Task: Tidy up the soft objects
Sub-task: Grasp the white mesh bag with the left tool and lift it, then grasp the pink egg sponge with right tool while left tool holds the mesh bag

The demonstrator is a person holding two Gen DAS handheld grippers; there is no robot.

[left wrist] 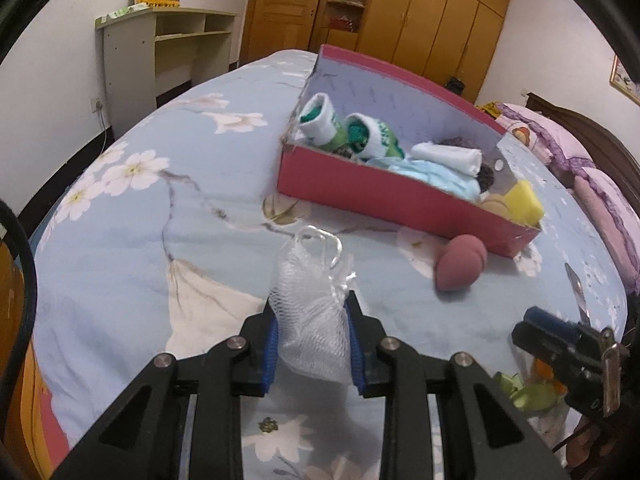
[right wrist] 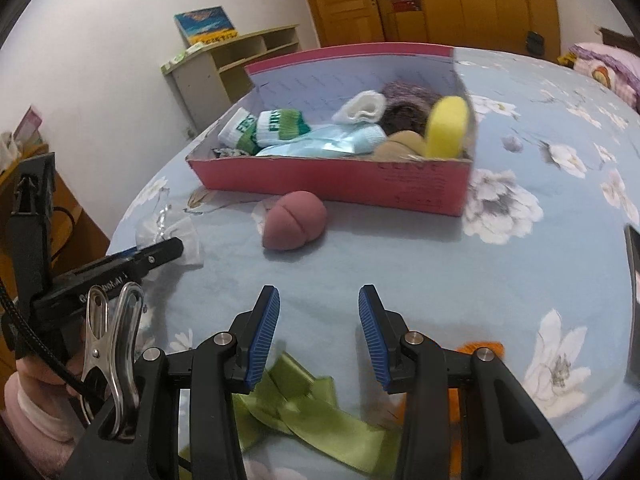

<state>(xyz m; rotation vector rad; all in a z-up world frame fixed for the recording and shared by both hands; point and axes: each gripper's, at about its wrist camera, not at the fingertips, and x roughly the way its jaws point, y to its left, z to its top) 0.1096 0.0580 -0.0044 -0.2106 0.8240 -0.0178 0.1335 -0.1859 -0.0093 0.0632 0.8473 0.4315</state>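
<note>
My left gripper (left wrist: 314,320) is shut on a white mesh pouch (left wrist: 312,304) and holds it over the blue floral bedspread (left wrist: 160,208); the pouch also shows in the right wrist view (right wrist: 176,232). A red cardboard box (left wrist: 400,196) lies ahead, holding rolled socks (left wrist: 324,120), a light blue cloth (left wrist: 436,172) and a yellow sponge (left wrist: 524,200). A pink round cushion (left wrist: 460,264) lies on the bed just in front of the box. My right gripper (right wrist: 319,316) is open and empty, above a green ribbon (right wrist: 316,420). The box (right wrist: 360,180) and the cushion (right wrist: 294,220) lie ahead of it.
An orange object (right wrist: 480,350) lies partly hidden under my right gripper. Pink pillows (left wrist: 560,140) sit at the bed's right end. A beige shelf unit (left wrist: 160,52) and wooden wardrobes (left wrist: 420,12) stand beyond the bed. A dark object (right wrist: 632,280) is at the right edge.
</note>
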